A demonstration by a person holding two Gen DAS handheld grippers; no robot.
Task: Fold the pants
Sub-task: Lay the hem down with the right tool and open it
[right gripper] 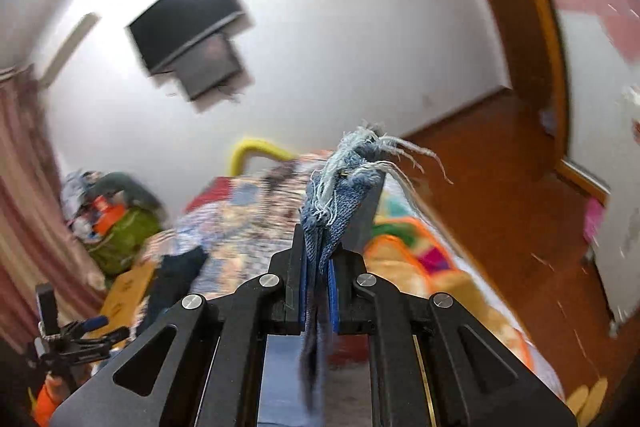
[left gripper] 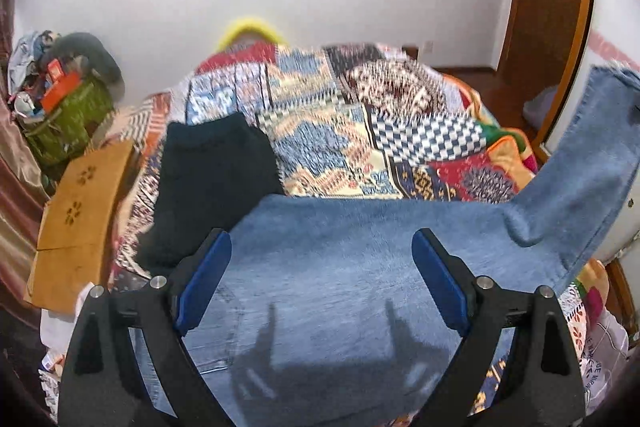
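The blue denim pants [left gripper: 340, 267] lie spread on the bed under my left gripper [left gripper: 322, 247], which hovers open above them with nothing between its blue pads. One leg [left gripper: 592, 155] rises up to the right. My right gripper [right gripper: 318, 251] is shut on the frayed hem of the pants [right gripper: 344, 187] and holds it up in the air above the bed. The left gripper also shows in the right wrist view [right gripper: 94, 327] at the lower left.
A patterned quilt [left gripper: 360, 123] covers the bed. A dark folded garment [left gripper: 212, 179] lies on it at the left. A wooden stool [left gripper: 80, 211] and a green bag of clutter [left gripper: 68, 115] stand left of the bed. A wooden door frame [left gripper: 552, 7] is at the right.
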